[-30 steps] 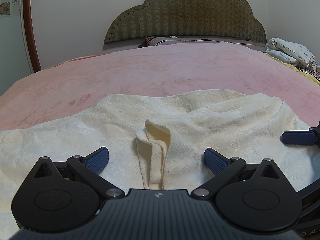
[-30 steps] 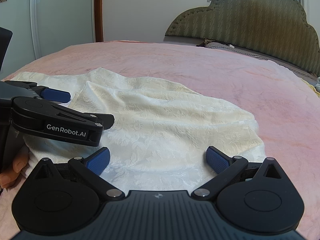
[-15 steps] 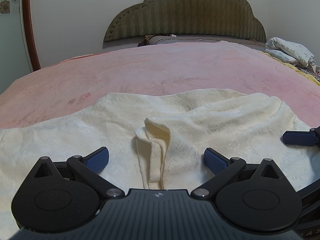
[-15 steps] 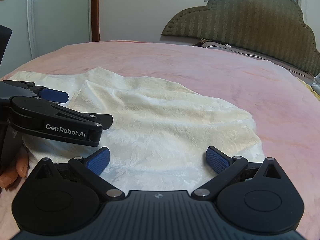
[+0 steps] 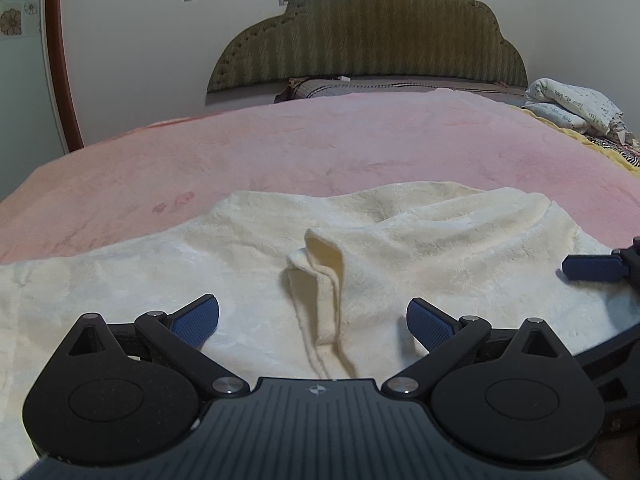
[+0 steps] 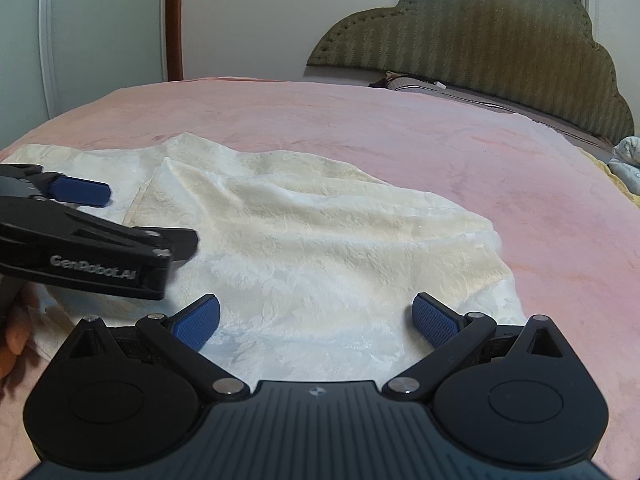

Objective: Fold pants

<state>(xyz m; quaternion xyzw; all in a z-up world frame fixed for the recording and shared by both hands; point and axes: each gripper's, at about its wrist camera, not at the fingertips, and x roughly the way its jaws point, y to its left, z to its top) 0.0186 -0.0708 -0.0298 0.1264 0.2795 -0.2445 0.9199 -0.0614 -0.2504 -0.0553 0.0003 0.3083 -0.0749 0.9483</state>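
Observation:
Cream plush pants (image 5: 420, 248) lie spread on a pink bedspread (image 5: 320, 148), with a raised crease (image 5: 320, 280) standing up in the middle of the left wrist view. My left gripper (image 5: 312, 322) is open just above the cloth, one fingertip on each side of the crease, holding nothing. In the right wrist view the pants (image 6: 320, 248) fill the centre, and my right gripper (image 6: 316, 320) hovers open over their near edge. The left gripper's body (image 6: 92, 248) shows at that view's left, held by a hand (image 6: 16, 336).
A green padded headboard (image 5: 372, 40) stands at the far end of the bed. Folded patterned bedding (image 5: 576, 106) lies at the far right. A wooden door frame (image 5: 60, 60) and white wall stand to the left. Pink bedspread (image 6: 440, 144) stretches beyond the pants.
The right wrist view has shifted slightly right and the left gripper's body sits a bit further right in it. The pants lie as before; both grippers stay open.

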